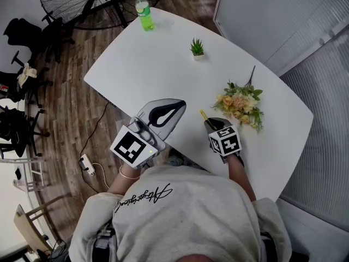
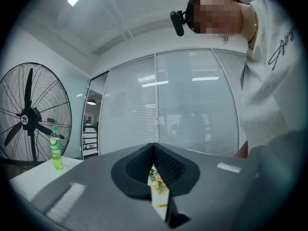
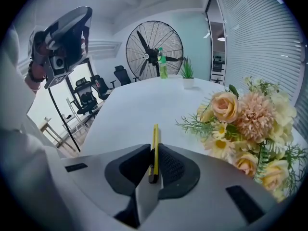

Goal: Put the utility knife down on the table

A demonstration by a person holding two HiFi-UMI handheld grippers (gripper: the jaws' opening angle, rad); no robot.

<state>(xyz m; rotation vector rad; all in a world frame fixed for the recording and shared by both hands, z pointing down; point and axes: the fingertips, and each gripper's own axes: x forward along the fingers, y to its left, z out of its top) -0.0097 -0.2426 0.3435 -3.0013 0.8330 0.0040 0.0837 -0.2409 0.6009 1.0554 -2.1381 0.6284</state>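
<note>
Utility knife (image 3: 154, 150), slim and yellow, sits pinched on edge between the dark pads of the right gripper (image 3: 153, 163), whose jaws are closed onto its rear end. Its long axis runs straight out along the jaws, slanting down toward the white oval table (image 3: 130, 109). Bare tabletop lies ahead and to the left of the blade end, and the bouquet of peach and cream artificial flowers (image 3: 250, 124) is close on the right, so I judge the free ground to be forward-left. Whether the tip touches the surface I cannot tell.

The left gripper (image 2: 154, 170) hangs off the table's near edge, jaws together and empty, so the right hand is plainly the one to do the lowering.

From the head view only a yellow sliver of the knife (image 1: 203, 116) shows.
</note>
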